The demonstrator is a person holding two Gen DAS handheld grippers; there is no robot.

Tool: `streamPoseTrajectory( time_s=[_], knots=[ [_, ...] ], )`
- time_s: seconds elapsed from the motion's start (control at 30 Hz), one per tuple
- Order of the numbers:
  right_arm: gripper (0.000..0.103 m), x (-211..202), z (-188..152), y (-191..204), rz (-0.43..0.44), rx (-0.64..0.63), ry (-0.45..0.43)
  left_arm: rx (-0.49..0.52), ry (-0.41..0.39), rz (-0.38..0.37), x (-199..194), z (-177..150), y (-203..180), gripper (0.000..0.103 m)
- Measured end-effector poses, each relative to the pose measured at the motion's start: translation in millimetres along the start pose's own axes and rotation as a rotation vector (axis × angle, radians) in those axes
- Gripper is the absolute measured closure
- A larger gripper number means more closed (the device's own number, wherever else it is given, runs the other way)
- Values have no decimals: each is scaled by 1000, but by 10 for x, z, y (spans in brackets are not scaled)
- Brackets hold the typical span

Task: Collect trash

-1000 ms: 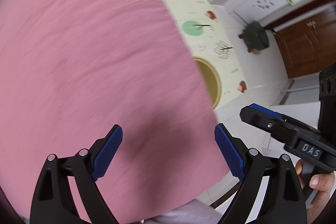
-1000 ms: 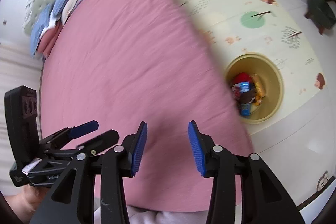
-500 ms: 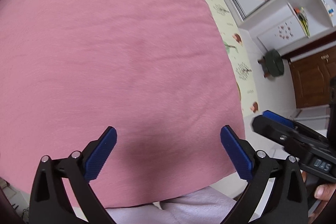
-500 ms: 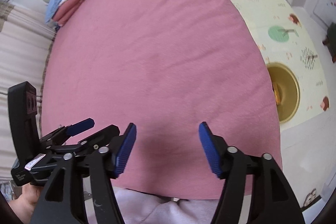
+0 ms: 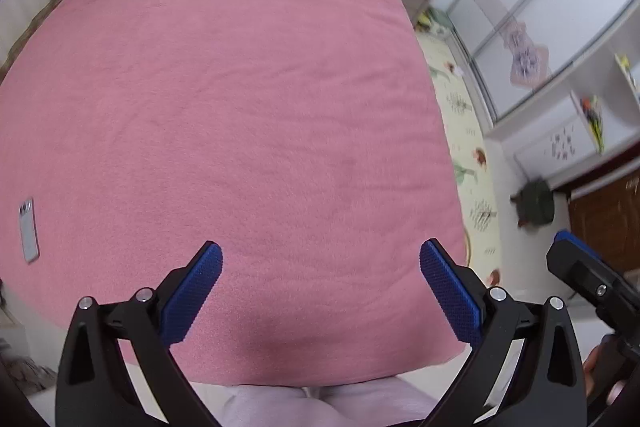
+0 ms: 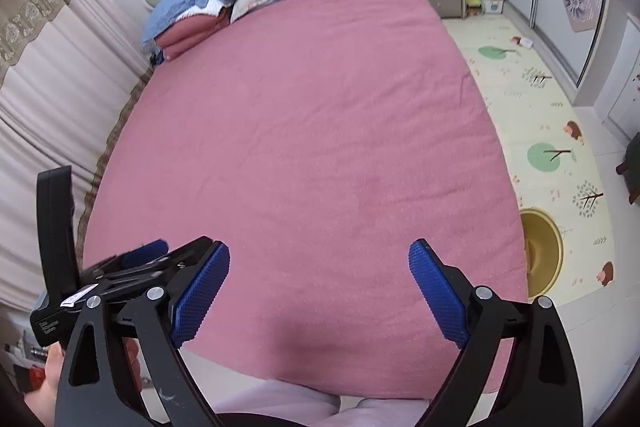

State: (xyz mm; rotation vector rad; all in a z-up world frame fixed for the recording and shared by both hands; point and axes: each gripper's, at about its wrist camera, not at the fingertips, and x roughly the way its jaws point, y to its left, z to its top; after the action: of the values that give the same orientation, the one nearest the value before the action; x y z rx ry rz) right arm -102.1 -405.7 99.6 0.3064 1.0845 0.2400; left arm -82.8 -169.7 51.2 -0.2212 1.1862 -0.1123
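Both held above the pink bed (image 6: pixel 304 131), pointing down at bare cover. Left gripper (image 5: pixel 320 293) spread wide, nothing between the pads. Right gripper (image 6: pixel 319 294) just been opening, likewise empty. No trash visible on the bed; yellow bin (image 6: pixel 542 253) at right edge of the right-wrist frame, on the floor mat (image 6: pixel 532 115), contents hidden from here. Risks, as judged: mistaking the phone (image 5: pixel 29 235) at far left of the left-wrist frame for litter; snagging the cover on a low sweep; missing scraps beyond view.
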Motion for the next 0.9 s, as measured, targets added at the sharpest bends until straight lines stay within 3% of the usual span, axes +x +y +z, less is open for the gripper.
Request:
streamPoseTrajectory(
  time_s=[0.1,0.23,0.43,0.7,0.9],
  knots=[
    [11,-94,44,134,-9,-11,-37,-2,-61,-17,-198,45,-9,4],
    [10,-220,53,240,-24,-15,-106,58,-155,18,-432,77,-148,4],
    [10,-275,105,271,-16,0,-164,96,-234,55,-639,149,-232,4],
    [9,-257,209,229,-5,15,-179,90,-264,25,-721,215,-191,4],
    [9,-210,241,221,-19,24,-160,87,-281,64,-744,232,-180,4]
  ],
)
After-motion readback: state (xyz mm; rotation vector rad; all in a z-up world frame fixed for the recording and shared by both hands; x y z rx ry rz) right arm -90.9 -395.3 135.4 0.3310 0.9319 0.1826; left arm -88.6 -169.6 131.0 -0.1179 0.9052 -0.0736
